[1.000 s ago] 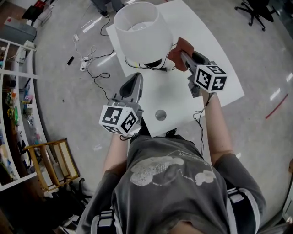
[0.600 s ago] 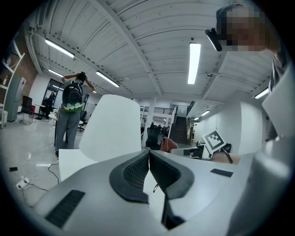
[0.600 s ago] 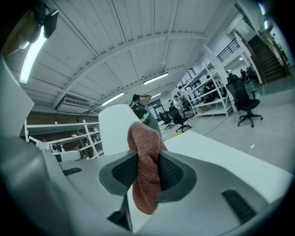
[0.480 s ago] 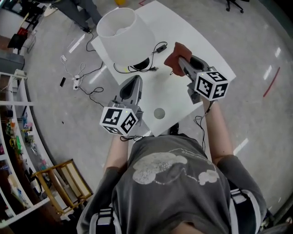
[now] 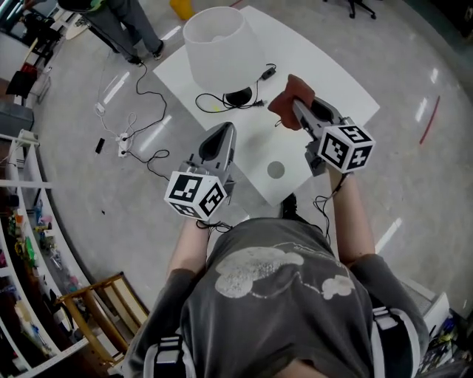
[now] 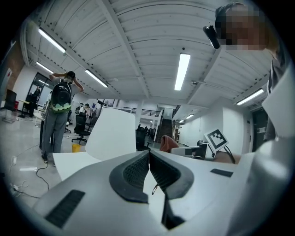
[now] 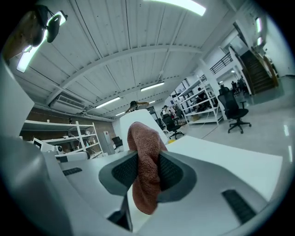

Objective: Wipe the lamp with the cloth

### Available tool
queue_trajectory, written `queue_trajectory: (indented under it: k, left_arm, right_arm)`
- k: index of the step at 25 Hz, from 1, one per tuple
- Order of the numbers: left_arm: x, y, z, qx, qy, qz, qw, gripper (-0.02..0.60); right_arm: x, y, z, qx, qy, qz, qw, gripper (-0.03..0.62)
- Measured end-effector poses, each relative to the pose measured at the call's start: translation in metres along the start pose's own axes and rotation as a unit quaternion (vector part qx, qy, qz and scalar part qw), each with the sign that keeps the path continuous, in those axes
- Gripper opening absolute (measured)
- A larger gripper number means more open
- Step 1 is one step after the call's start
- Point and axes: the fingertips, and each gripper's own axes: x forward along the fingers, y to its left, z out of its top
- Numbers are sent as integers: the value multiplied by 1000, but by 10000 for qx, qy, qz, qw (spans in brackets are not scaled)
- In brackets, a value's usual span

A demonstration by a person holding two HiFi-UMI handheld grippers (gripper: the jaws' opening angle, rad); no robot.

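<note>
A lamp with a white shade [image 5: 222,43] stands on a black base [image 5: 238,97] at the far side of the white table [image 5: 325,70]. My right gripper [image 5: 297,109] is shut on a brown-red cloth [image 5: 287,99], held above the table to the right of the lamp. In the right gripper view the cloth [image 7: 145,162] hangs folded between the pads, with the shade [image 7: 133,119] behind it. My left gripper [image 5: 222,136] hovers over the table's near left edge, jaws closed and empty. In the left gripper view the shade [image 6: 113,133] rises ahead of the closed jaws.
A black cord with a plug [image 5: 264,74] runs from the lamp base across the table. A round hole [image 5: 276,170] sits near the table's front edge. Cables and a power strip [image 5: 122,136] lie on the floor at left. A person [image 5: 122,22] stands at the far left.
The head view has swung, so the table and lamp sit further up and right in frame. Both grippers keep about the same pose, the right one still holding the cloth.
</note>
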Motion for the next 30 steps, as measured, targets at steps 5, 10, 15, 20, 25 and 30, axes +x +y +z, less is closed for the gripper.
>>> queue_trajectory:
  k: [5,10,15,20,25,30]
  left_arm:
    - [-50,-10,10,-30,-79,-292,9995,8]
    - [-111,-28,10,-109,-32,-661,9978,8]
    - [-164,-54,14,-86,32,-1051,9944,8]
    - [-207,-76,13,-130,71,-1335,9909,8]
    - [-231,-78,-1,-286,176,-1469,9886,8]
    - [-239,-83,-13,-330,239,-1577,9867,8]
  right_arm:
    - [-28,56,-16,-63,-78,-164,9998,101]
    - [-72,111,-41,-44,-163,-478,9987,101]
    - [-121,161,-69,53,-214,-804,9965,100]
    - [-163,201,-90,89,-230,-1071,9939,100]
    - [-176,223,-115,147,-126,-1222,9923,100]
    - [-187,226,-127,184,-159,-1374,9902,100]
